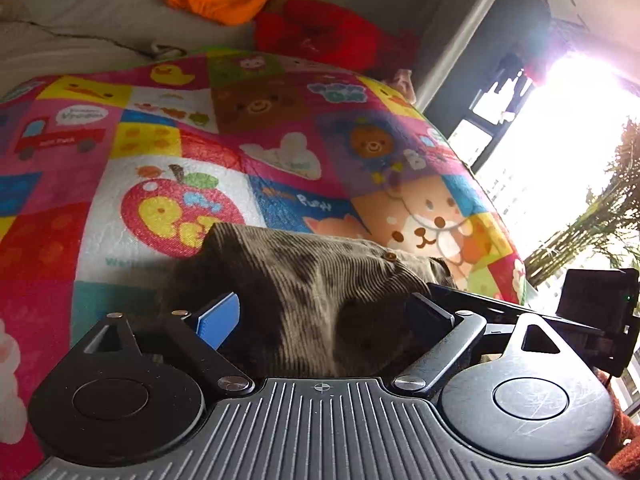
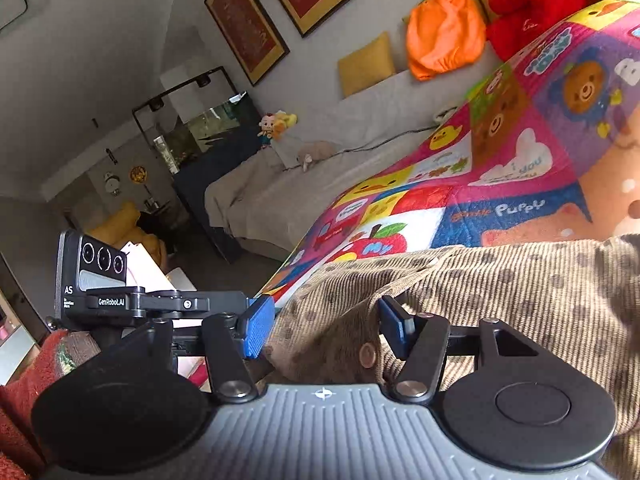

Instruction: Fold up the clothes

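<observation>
Both the left gripper (image 1: 326, 318) and right gripper (image 2: 326, 330) are reaching around the brown corduroy garment (image 1: 316, 280), jaws spread wide, over the colourful quilt (image 1: 160, 160).

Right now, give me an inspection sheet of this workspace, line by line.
Surface: a patchwork cartoon quilt spread on a bed, lightly rumpled.
Job's things: one brown spotted corduroy garment with a button, bunched at the quilt's near edge.
Clutter: an orange plush and a red plush at the far side; a yellow cushion beside them.
Grippers: left tool has cloth bunched between its pads; right tool likewise; a firm pinch cannot be confirmed for either.
Cables: a dark cable trails across the grey sheet.
Surroundings: framed pictures on the wall, a fish tank, a bright window.
</observation>
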### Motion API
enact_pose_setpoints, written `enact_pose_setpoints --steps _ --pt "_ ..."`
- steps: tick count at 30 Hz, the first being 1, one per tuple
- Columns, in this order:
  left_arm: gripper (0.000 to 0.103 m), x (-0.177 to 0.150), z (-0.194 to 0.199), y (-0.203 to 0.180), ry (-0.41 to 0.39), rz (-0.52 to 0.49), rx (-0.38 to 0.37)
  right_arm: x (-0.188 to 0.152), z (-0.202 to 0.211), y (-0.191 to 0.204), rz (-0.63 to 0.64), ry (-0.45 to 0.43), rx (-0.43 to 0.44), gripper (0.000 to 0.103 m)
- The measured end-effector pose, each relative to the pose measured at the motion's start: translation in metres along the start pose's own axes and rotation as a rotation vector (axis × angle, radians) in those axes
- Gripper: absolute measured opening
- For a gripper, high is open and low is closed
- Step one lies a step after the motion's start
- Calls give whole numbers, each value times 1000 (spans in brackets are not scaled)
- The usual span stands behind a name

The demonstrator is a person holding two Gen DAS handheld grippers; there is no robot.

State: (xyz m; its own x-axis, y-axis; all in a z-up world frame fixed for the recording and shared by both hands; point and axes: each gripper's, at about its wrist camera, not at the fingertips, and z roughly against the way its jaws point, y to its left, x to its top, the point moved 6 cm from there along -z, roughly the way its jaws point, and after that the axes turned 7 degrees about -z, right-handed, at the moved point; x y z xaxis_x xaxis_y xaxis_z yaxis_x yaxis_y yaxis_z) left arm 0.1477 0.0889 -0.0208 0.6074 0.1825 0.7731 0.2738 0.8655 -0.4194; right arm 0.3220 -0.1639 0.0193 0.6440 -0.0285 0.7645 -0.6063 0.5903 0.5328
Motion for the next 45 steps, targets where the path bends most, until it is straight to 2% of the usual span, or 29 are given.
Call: enact_pose_setpoints --steps 3,4,6,10,12,14,17,19,21,24,29,30,31,34,36,38,42,45 --pt "94 -2 0 3 -2 16 1 3 11 0 132 -62 -193 58" --pt "94 -2 -1 3 2 15 0 3 13 3 175 -79 -229 57" --pt "94 -3 -7 1 14 11 4 2 10 9 223 -88 -239 56" --pt "94 -7 -13 -2 32 -24 50 -7 -14 4 396 -52 -418 56" --pt "94 -8 -8 -1 35 -61 94 -7 5 -16 320 -50 -427 55" --pt "94 -10 2 4 32 -62 96 -8 24 -36 244 -47 -435 53" --pt "94 -14 9 9 33 20 17 -8 55 -67 108 -49 -438 60" --pt "94 -17 9 12 35 95 -51 -4 88 -95 -98 -91 -395 63" --pt "95 -22 -2 15 52 130 -48 -5 106 -117 -206 -122 -392 63" --pt "95 -25 -25 15 70 139 -36 -11 101 -124 -224 -107 -382 63" --pt "95 -15 -47 19 49 162 -20 -14 54 -126 -198 -45 -382 62" --pt "91 -14 -48 20 45 161 -4 -13 46 -126 -192 -33 -383 58" --pt "75 -12 -49 20 43 155 18 -12 43 -122 -168 -29 -389 44" --pt "32 -11 -45 18 45 132 60 -8 43 -103 -60 -33 -419 15" --pt "22 -10 -36 13 36 118 65 -4 53 -88 -23 -51 -422 12" --pt "20 -5 -14 -1 5 79 58 0 72 -71 -12 -84 -396 11" --pt "20 -7 42 -43 -52 -66 34 -1 119 -34 20 -135 -334 11" --pt "20 -27 67 -62 -31 -133 24 -18 143 -25 6 -131 -317 11"
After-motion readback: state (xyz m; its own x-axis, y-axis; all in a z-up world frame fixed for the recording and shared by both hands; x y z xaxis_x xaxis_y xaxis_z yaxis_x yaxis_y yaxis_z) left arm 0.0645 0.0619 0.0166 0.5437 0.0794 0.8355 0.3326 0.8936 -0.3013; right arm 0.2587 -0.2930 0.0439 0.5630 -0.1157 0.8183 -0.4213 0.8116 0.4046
